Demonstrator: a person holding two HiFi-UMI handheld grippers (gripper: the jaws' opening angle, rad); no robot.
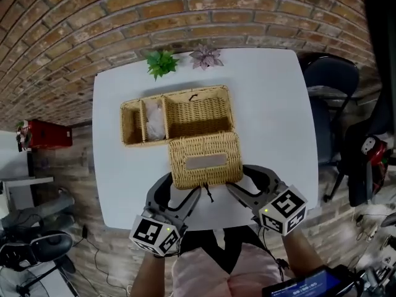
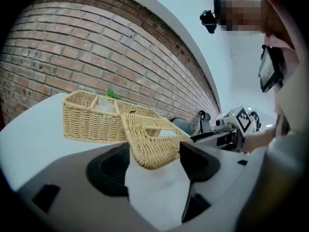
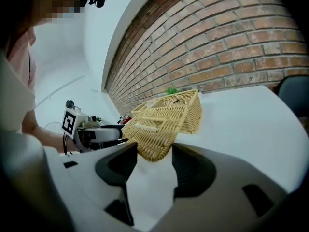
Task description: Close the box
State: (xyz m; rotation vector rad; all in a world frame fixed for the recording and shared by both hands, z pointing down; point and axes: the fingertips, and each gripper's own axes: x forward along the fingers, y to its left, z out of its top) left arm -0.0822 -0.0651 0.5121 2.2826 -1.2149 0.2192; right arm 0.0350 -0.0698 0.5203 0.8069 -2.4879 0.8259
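On the white table [image 1: 272,110] stands an open wicker box [image 1: 199,95] with compartments; one holds a pale, clear thing [image 1: 154,122]. Its wicker lid [image 1: 204,159] hangs open toward me, tilted over the table's near side. My left gripper [image 1: 176,193] is open at the lid's near left corner, which shows between its jaws in the left gripper view as the lid [image 2: 149,146] ahead of the left gripper [image 2: 154,161]. My right gripper [image 1: 247,181] is open at the near right corner, where the lid [image 3: 157,129] reaches between the jaws of the right gripper [image 3: 152,163]. Neither presses on it.
Two small potted plants [image 1: 162,62] [image 1: 206,57] stand at the table's far edge, in front of a brick wall. A black chair [image 1: 331,79] is at the right, and a red thing [image 1: 46,135] sits on the floor at the left.
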